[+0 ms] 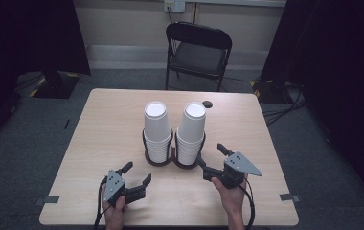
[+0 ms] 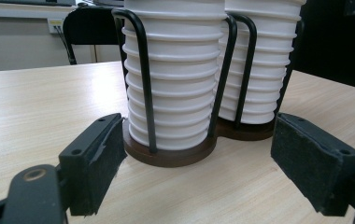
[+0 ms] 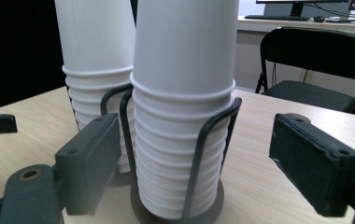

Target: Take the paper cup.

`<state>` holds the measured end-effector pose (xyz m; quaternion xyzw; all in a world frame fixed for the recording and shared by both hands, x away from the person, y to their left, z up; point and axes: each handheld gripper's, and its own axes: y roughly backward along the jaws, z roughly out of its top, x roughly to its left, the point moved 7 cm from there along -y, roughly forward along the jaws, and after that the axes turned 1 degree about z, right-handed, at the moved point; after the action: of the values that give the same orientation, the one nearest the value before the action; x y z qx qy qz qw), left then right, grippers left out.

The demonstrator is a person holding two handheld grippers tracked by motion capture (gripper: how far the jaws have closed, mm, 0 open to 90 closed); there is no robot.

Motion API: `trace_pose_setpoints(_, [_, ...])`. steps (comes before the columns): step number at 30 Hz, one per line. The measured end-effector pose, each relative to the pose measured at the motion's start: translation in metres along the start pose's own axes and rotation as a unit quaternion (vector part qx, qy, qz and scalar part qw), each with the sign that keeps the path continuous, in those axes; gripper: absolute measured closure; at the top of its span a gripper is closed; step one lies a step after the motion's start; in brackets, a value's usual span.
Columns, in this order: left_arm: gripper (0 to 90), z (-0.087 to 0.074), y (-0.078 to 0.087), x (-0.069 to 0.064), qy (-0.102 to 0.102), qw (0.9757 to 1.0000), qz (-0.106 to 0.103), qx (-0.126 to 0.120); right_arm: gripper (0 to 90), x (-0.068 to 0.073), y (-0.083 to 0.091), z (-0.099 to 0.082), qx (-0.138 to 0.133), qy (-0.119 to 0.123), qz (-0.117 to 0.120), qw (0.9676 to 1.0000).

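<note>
At the near edge of a light wooden table [image 1: 103, 124], a person's hands hold two black grippers. The left gripper [image 1: 137, 173] has its jaws spread wide and empty, hovering apart from the holder. The right gripper [image 1: 212, 159] is equally wide open, holding nothing, its near jaw just beside the holder's base. Beyond them, mid-table, a dark wire cup holder [image 1: 163, 159] carries two tall stacks of white paper cups [image 1: 157, 130] side by side. Farther back stands a black folding chair [image 1: 198, 52].

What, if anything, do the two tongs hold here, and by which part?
Nothing is held. The left tongs and right tongs are both open, short of the two stacks of white cups in their wire holder.
</note>
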<state>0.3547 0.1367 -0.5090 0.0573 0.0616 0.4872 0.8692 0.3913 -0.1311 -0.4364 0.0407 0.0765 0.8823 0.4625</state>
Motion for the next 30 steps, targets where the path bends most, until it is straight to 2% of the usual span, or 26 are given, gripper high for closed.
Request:
trace_pose_setpoints(3, [17.3, 0.000, 0.000, 0.000, 0.001, 1.0000, -0.001, 0.000, 19.0, 0.001, -0.001, 0.007, -0.009, -0.004, 0.012, 0.9999])
trace_pose_setpoints(5, [17.3, 0.000, 0.000, 0.000, 0.001, 1.0000, -0.001, 0.000, 20.2, 0.001, -0.001, 0.009, -0.008, -0.005, 0.012, 0.9999])
trace_pose_setpoints(7, [17.3, 0.000, 0.000, 0.000, 0.000, 1.0000, 0.000, 0.000, 24.5, 0.001, -0.004, 0.016, -0.009, -0.007, 0.024, 0.9996])
trace_pose_setpoints(12, [17.3, 0.000, 0.000, 0.000, -0.002, 1.0000, -0.001, 0.000, 24.4, -0.002, -0.005, 0.025, -0.008, -0.005, 0.017, 0.9998])
trace_pose_setpoints(20, [17.3, 0.000, 0.000, 0.000, -0.002, 1.0000, -0.001, 0.000, 24.4, -0.002, -0.008, 0.035, -0.007, 0.005, 0.026, 0.9996])
trace_pose_setpoints(25, [17.3, 0.000, 0.000, 0.000, 0.004, 1.0000, 0.000, 0.000, 18.8, -0.004, -0.012, 0.040, -0.018, 0.002, 0.018, 0.9997])
trace_pose_setpoints(30, [17.3, 0.000, 0.000, 0.000, 0.000, 1.0000, 0.000, 0.001, 13.2, -0.005, -0.018, 0.046, -0.014, 0.000, 0.028, 0.9995])
